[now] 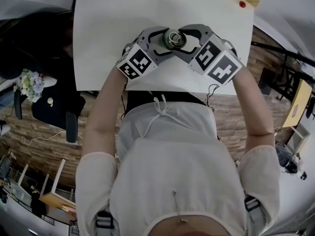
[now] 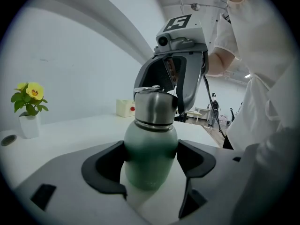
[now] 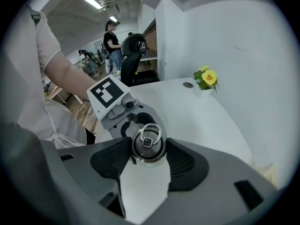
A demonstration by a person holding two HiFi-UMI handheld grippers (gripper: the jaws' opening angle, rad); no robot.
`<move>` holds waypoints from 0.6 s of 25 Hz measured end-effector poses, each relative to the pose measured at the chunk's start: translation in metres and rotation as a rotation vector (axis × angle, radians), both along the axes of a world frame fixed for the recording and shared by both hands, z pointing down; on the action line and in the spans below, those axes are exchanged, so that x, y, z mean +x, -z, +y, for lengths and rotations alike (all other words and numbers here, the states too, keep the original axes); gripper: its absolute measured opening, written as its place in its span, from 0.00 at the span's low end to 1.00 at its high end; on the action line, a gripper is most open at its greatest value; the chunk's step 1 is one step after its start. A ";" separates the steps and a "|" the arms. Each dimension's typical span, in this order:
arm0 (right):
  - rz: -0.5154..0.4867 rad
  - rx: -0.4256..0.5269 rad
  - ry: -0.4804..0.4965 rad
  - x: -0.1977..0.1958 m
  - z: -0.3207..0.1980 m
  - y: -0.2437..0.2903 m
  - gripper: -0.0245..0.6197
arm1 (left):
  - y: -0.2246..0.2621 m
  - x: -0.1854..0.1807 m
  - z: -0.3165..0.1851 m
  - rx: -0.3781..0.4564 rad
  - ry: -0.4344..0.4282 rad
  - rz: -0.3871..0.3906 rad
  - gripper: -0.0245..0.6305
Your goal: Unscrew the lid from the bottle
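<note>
Bottle: green bottle [image 2: 150, 139], upright on the white table [image 1: 123, 23], near the person's edge.
Lid: steel lid [image 3: 148, 144], on the neck, ring handle on top.
Left gripper [image 2: 152, 159]: jaws closed against the green body, pads touching both sides.
Right gripper [image 3: 148, 158]: tilted down from above, jaws clamped on the lid.
Writing: faint mark low on the bottle, too blurred to read.
Markers: black-and-white square markers [image 1: 139, 62] on the cubes.

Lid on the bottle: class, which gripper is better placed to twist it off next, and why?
Right. The right gripper reaches down from above with its pads against the steel lid, while the left gripper clamps the green bottle lower down, steadying it for the twist.
</note>
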State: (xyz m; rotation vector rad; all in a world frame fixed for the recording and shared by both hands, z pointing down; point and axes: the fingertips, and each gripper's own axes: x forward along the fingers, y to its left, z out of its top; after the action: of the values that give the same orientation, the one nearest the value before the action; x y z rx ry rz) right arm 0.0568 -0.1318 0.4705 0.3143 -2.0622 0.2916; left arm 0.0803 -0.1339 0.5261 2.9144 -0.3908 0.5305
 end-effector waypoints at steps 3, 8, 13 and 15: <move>0.034 -0.002 0.040 0.002 0.002 -0.001 0.42 | 0.000 0.000 0.001 0.001 -0.006 0.011 0.60; 0.062 -0.007 0.087 0.001 0.003 -0.003 0.42 | 0.000 -0.001 0.000 0.005 -0.003 0.014 0.60; 0.097 0.000 0.200 0.000 0.005 -0.003 0.42 | 0.000 0.000 0.000 0.003 -0.006 0.028 0.60; 0.111 0.018 0.286 0.002 0.006 -0.004 0.42 | 0.000 0.000 0.000 0.002 -0.007 0.030 0.60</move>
State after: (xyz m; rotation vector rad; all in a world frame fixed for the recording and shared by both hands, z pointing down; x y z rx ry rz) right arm 0.0585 -0.1259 0.4743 0.0425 -1.9700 0.0798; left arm 0.0802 -0.1335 0.5258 2.9232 -0.3779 0.4873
